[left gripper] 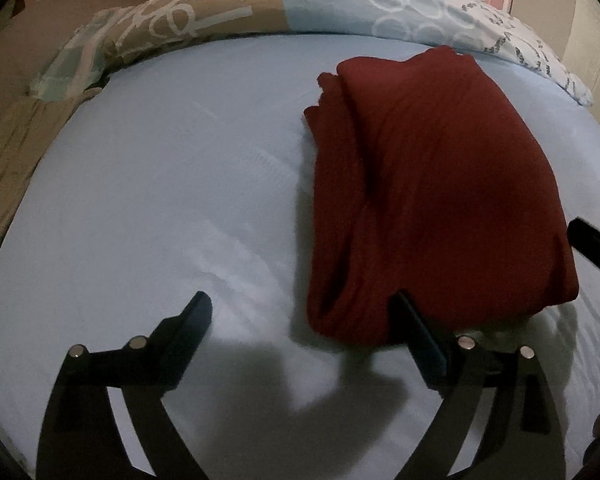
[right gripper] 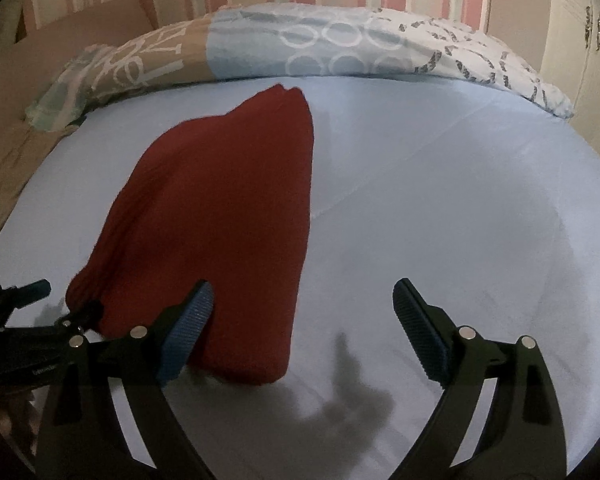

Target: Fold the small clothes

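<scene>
A dark red garment (left gripper: 428, 200) lies folded into a long narrow stack on the light blue bedsheet (left gripper: 160, 184). My left gripper (left gripper: 304, 312) is open and empty at the garment's near left corner, its right finger against the near edge. In the right wrist view the garment (right gripper: 220, 216) lies left of centre. My right gripper (right gripper: 304, 300) is open and empty at the garment's near right corner, its left finger over the cloth. The left gripper shows at the left edge of the right wrist view (right gripper: 40, 304).
A patterned duvet (right gripper: 300, 40) in tan, blue and white is bunched along the far edge of the bed. A pink and white striped wall stands behind it. A white cabinet (right gripper: 588, 40) stands at the far right. Bare bedsheet (right gripper: 460, 200) lies right of the garment.
</scene>
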`<state>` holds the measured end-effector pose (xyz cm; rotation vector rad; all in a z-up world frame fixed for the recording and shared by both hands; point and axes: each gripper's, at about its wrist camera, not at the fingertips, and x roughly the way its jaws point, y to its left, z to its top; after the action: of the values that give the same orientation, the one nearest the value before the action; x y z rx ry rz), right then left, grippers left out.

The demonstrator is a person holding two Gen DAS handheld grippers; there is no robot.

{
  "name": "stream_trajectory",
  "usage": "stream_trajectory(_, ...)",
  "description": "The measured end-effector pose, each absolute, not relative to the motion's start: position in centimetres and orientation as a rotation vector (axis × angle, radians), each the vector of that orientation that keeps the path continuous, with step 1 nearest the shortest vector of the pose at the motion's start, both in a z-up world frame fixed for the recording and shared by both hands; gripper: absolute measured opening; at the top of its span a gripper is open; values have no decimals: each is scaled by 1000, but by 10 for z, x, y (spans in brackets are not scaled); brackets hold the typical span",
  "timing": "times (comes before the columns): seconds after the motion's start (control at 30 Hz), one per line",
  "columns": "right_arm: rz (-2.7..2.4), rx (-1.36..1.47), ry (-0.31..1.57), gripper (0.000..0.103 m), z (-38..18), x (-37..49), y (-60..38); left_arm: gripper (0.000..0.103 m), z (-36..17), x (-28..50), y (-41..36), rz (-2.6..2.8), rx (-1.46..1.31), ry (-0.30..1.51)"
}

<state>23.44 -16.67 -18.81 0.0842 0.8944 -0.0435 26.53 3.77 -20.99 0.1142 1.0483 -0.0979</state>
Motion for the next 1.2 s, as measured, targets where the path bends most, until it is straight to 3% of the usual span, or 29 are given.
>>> stream_trajectory(0.43,-18,71,997,94,-221,240,-171,93,-206,252,53,-94,109,1067)
stream_trajectory(0.63,35,87,862,100,-181,230,-178,94,-191,253,58,-139,96,1039)
stream_trajectory(0.7,38,78,847,100,-171,240,-182,99,-190,259,54,-166,93,1049)
stream_trajectory(1.2,88,158,922,100,-198,316,-190,101,-238,317,10,-291,37,1146)
